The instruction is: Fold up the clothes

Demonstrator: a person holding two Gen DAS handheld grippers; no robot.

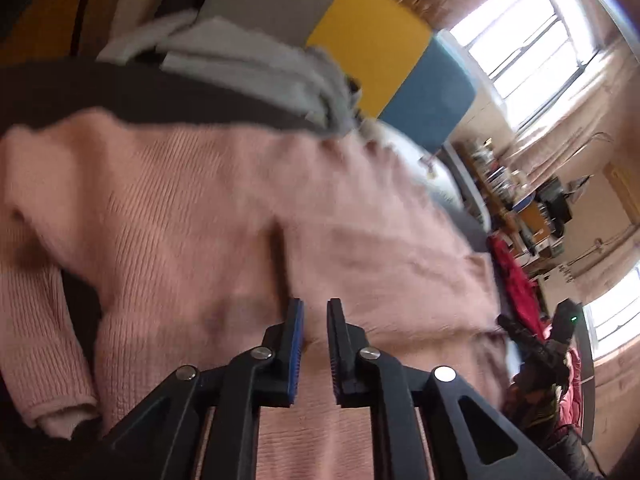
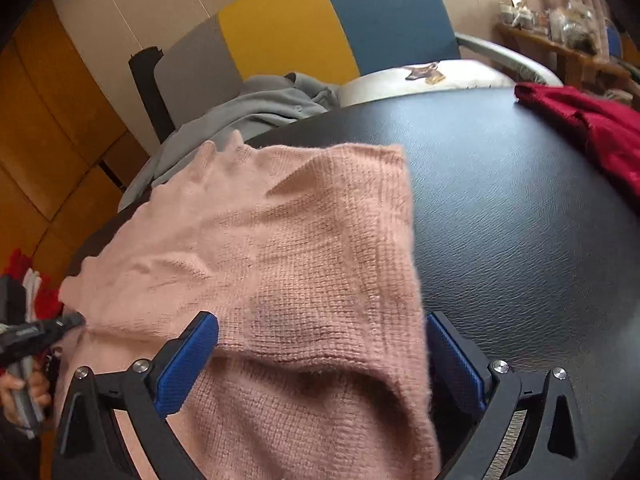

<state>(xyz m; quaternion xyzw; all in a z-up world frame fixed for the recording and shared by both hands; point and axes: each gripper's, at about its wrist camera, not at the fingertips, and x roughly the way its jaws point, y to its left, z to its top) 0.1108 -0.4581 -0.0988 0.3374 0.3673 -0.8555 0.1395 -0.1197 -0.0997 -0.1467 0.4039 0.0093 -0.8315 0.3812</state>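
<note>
A pink knitted sweater (image 1: 192, 208) lies spread on a black leather-like tabletop (image 2: 520, 208), one sleeve (image 1: 44, 344) hanging at the left. My left gripper (image 1: 316, 320) has its fingers nearly together, pinching a fold of the sweater; in the right wrist view the same left gripper (image 2: 78, 322) grips the sweater's left edge, with a hand (image 2: 24, 388) behind it. My right gripper (image 2: 320, 344) is open wide, its blue pads (image 2: 188, 364) on either side of a folded part of the pink sweater (image 2: 288, 248). That right gripper (image 1: 532, 344) also shows at the sweater's right edge.
A grey garment (image 2: 256, 108) is heaped at the table's far edge. A red garment (image 2: 592, 128) lies at the far right. Behind stands a chair with a grey, yellow and blue back (image 2: 300, 28) and a white cushion (image 2: 420, 76). A cluttered shelf (image 1: 516, 196) stands under the windows.
</note>
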